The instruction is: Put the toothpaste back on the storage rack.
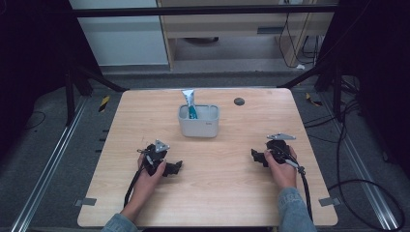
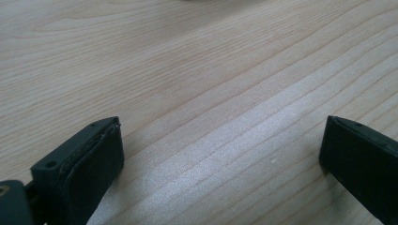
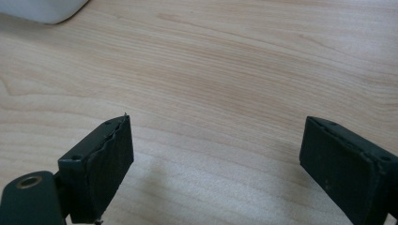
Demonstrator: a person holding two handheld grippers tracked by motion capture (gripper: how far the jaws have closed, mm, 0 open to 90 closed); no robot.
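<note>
Left claw (image 1: 175, 167) agape, empty | tube (image 1: 189, 103) in bin (image 1: 198, 126), well apart

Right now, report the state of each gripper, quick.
Left gripper: open, jaws wide apart, nothing between them, bare wooden table below.
Right gripper: open, jaws wide apart, holding nothing.

Left tongs (image 1: 175, 167): held in left hand (image 1: 150, 175), jaws wide apart, nothing between them. Right tongs (image 1: 255, 155): held in right hand (image 1: 282, 169), jaws wide apart, facing the left tongs.
</note>
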